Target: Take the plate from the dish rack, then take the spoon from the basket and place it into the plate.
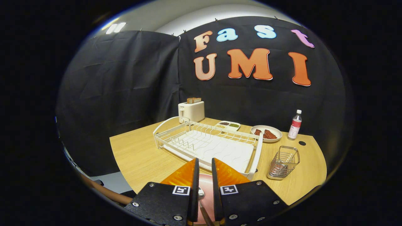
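The white dish rack (176, 138) stands in the middle of the wooden table with nothing in its slots. To its right is the small wire basket (283, 162), with no spoon in it. A pink plate (205, 182) lies on the table in front of the rack, right under my gripper (205, 163). The spoon (201, 193) rests in the plate, with its bowl showing in the gap between the fingers and its handle running back toward me. My fingers are a narrow gap apart, hover above the plate, and do not press on the spoon.
A white toaster (191, 111) with bread stands at the back behind the rack. Beside it are a small divided tray (228, 125), a white bowl of reddish food (266, 133) and a bottle (295, 124). The table's front edge is just below the plate.
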A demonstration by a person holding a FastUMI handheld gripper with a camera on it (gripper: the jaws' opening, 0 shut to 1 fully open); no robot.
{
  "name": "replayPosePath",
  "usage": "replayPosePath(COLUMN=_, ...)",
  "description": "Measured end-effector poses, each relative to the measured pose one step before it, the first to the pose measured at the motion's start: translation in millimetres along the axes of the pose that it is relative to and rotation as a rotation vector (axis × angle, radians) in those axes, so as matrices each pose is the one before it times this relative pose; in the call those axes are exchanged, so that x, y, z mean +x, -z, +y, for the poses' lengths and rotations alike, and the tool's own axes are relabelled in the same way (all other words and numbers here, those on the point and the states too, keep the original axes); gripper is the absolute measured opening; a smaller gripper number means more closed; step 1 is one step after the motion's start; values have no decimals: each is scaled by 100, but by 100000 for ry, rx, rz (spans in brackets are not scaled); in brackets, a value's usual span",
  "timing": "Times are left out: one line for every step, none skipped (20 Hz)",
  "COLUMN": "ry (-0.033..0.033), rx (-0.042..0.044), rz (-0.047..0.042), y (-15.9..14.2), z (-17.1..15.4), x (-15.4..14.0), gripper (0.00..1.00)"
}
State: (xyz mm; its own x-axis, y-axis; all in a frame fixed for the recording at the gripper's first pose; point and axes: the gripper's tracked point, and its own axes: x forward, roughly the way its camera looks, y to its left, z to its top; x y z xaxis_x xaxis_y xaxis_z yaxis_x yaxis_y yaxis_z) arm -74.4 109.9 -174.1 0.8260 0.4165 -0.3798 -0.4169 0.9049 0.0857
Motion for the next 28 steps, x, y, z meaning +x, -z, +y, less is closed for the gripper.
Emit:
replayPosePath(ry=1253, rx=-582, rz=-1159, y=-469, z=-332, x=-77, gripper=22)
replayPosePath(ry=1245, rx=-627, rz=-1265, y=-405, z=-217, x=-211, gripper=23)
replayPosePath(ry=1525, rx=-626, rz=-1585, y=-557, z=-356, x=-137, gripper=30)
replayPosePath(ry=1413, rx=-298, rz=-2077, y=-716, z=-237, x=-137, gripper=33)
replayPosePath(ry=1453, rx=15, rz=-1889, y=-666, z=-318, x=-178, gripper=39)
replayPosePath(ry=1703, rx=471, rz=-1952, y=-579, z=-321, x=-74, gripper=42)
replayPosePath(ry=1722, rx=620, rz=-1806, y=-681, z=-356, x=-104, gripper=48)
replayPosePath(ry=1520, rx=913, rz=-2083, y=-779, z=-371, x=-153, gripper=52)
replayPosePath(ry=1028, rx=620, rz=-1602, y=-632, z=-243, x=-18, gripper=59)
replayPosePath(ry=1475, rx=531, rz=-1058, y=-426, z=-209, x=-63, gripper=63)
replayPosePath(ry=1683, rx=430, rz=-1040, y=-519, z=-374, x=15, gripper=71)
replayPosePath(ry=2008, rx=914, rz=-1381, y=-737, z=-339, x=49, gripper=75)
replayPosePath(ry=1517, rx=1115, rz=-1361, y=-645, z=-294, x=53, gripper=79)
replayPosePath(ry=1351, rx=1245, rz=-1631, y=-700, z=-61, x=46, gripper=80)
replayPosePath(ry=1485, rx=619, rz=-1555, y=-701, z=-181, x=-46, gripper=83)
replayPosePath(ry=2052, rx=545, rz=-2137, y=-749, z=-285, x=-159, gripper=83)
replayPosePath(ry=2075, rx=345, rz=-1652, y=-712, z=-282, x=-72, gripper=84)
replayPosePath(ry=1545, rx=-154, rz=-1392, y=-481, z=-131, x=-280, gripper=85)
replayPosePath(ry=1032, rx=-882, rz=-1613, y=-775, z=-47, x=-63, gripper=87)
replayPosePath(ry=1530, rx=-1366, rz=-1700, y=-760, z=-217, x=-170, gripper=88)
replayPosePath(ry=1430, rx=-1483, rz=-1756, y=-730, z=-251, x=-147, gripper=90)
replayPosePath(ry=1696, rx=-885, rz=-1929, y=-694, z=-168, x=-140, gripper=91)
replayPosePath(ry=1374, rx=-51, rz=-1209, y=-627, z=-205, x=-201, gripper=91)
replayPosePath(ry=828, rx=275, rz=-720, y=-345, z=94, x=-258, gripper=90)
replayPosePath(ry=758, rx=351, rz=-733, y=-431, z=-81, x=-126, gripper=91)
replayPosePath(ry=1157, rx=332, rz=-781, y=-481, z=-200, x=63, gripper=91)
replayPosePath(ry=1285, rx=107, rz=-944, y=-483, z=-352, x=-48, gripper=91)
replayPosePath(ry=1193, rx=-72, rz=-896, y=-470, z=-222, x=-168, gripper=91)
